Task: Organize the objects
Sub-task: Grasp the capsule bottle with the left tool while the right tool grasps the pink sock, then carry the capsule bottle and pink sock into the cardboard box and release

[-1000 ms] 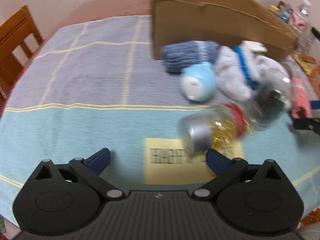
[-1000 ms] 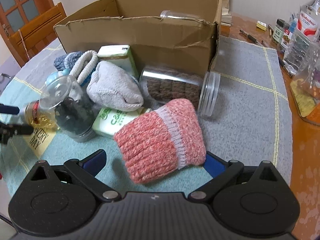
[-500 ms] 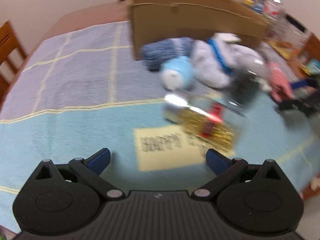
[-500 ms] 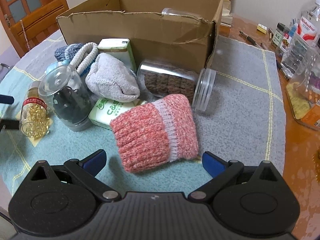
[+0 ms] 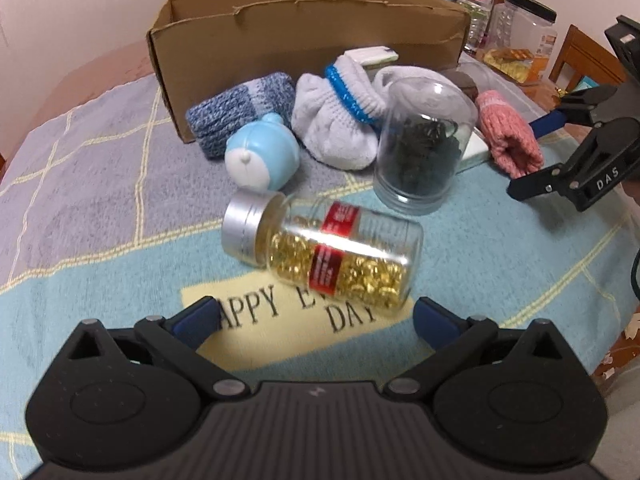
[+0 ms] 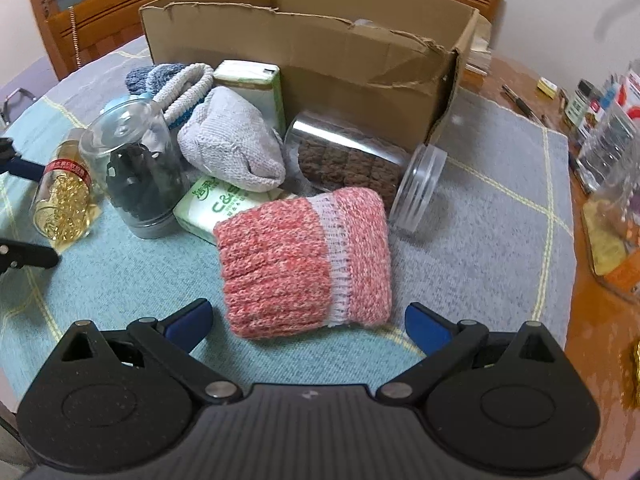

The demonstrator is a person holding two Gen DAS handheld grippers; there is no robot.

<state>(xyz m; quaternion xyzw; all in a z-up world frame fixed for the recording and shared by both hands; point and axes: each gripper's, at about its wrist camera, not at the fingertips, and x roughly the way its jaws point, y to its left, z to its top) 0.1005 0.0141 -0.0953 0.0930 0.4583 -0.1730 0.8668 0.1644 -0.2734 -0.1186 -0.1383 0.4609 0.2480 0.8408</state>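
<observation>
Approach step: left gripper jaws released before capsule bottle; right gripper released before pink sock. Next: close, lift into box.

Capsule bottle with silver cap lying on side on cloth; pink knit sock lying flat beside tissue pack; cardboard box standing open behind.
</observation>
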